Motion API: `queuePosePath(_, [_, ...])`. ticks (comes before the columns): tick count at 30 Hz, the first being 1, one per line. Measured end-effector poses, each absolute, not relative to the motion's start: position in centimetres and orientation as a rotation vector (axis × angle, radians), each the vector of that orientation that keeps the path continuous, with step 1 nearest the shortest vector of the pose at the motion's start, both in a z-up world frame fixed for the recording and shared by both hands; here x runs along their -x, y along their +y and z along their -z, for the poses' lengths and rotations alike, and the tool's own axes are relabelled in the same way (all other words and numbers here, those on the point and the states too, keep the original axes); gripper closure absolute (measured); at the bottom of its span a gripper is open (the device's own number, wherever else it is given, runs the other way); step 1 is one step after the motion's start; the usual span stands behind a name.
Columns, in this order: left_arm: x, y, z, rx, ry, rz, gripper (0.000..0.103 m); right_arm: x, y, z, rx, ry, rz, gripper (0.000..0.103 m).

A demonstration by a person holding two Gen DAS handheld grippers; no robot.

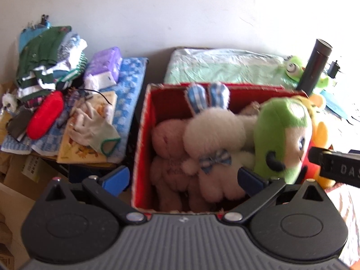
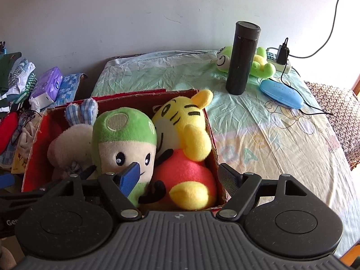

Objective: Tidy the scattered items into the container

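Red cardboard box [image 2: 210,135] on bed edge, rim torn, packed with soft toys: pink bear [image 1: 167,148], white rabbit [image 1: 216,130] with blue checked ears, green-capped doll [image 2: 123,139], yellow tiger [image 2: 184,130]. Left gripper [image 1: 183,176] spread wide, nothing pinched. Right gripper [image 2: 180,176] spread wide above tiger, pads clear.

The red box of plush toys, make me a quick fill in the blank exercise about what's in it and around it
1. The yellow tiger plush lies inside the ____ box.
2. The plush beside the tiger wears a ____ cap.
3. The dark flask stands ____ on the bed sheet.
4. The frog plush lies ____ the box, behind the flask.

Missing words: red; green; upright; outside
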State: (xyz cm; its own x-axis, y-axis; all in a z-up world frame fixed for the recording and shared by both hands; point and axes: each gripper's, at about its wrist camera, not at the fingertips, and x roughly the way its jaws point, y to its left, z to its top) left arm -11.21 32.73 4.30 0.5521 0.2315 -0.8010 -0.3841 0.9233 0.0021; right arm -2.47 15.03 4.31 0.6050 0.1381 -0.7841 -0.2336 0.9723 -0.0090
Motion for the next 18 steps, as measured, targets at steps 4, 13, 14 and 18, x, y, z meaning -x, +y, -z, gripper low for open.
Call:
queuePosePath(4, [11.0, 33.2, -5.1, 0.203, 0.902, -0.384, 0.001, 2.0, 14.5, -5.2, 0.121, 0.873, -0.182, 0.019])
queuePosePath(13, [9.9, 28.1, -5.5, 0.170, 0.874, -0.255, 0.001, 1.0, 9.7, -5.1, 0.060, 0.875, -0.104, 0.016])
queuePosePath(14, [9.7, 27.3, -5.5, 0.160, 0.871, -0.245, 0.001, 0.9, 8.7, -5.1, 0.034, 0.875, -0.106, 0.016])
queuePosePath(18, [8.3, 23.3, -5.1, 0.131, 0.875, -0.202, 0.001, 0.0, 4.8, -5.0, -0.052, 0.872, -0.067, 0.017])
